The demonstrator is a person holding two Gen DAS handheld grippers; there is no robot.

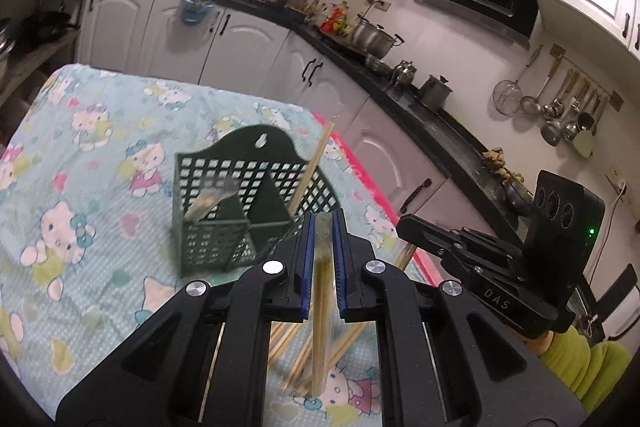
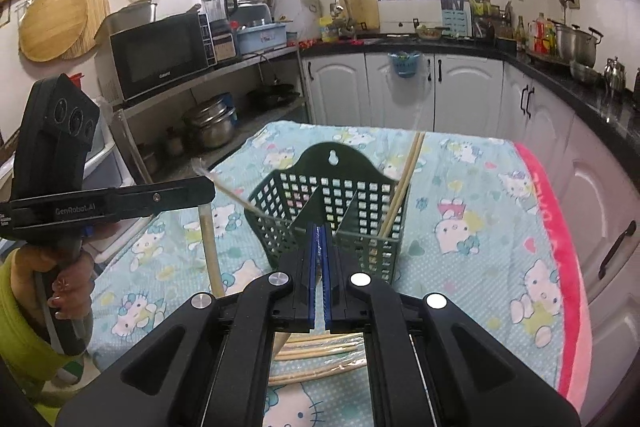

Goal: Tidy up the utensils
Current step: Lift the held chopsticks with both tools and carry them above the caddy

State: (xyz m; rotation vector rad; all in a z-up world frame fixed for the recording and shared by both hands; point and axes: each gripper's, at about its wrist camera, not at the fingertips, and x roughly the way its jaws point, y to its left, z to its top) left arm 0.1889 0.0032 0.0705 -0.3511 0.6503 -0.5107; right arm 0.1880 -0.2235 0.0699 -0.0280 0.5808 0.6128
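A dark green perforated utensil holder stands on the Hello Kitty tablecloth; it also shows in the right wrist view. A pair of chopsticks leans in its right compartment. My left gripper is shut on a wrapped pair of chopsticks, held upright just right of the holder. In the right wrist view that pair hangs below the left gripper. My right gripper is shut, nothing visible between the pads, just in front of the holder. Several loose chopsticks lie on the cloth beneath.
The table has a pink towel edge on its right. White cabinets and a black counter with pots run behind and to the right. A microwave sits on a shelf at left.
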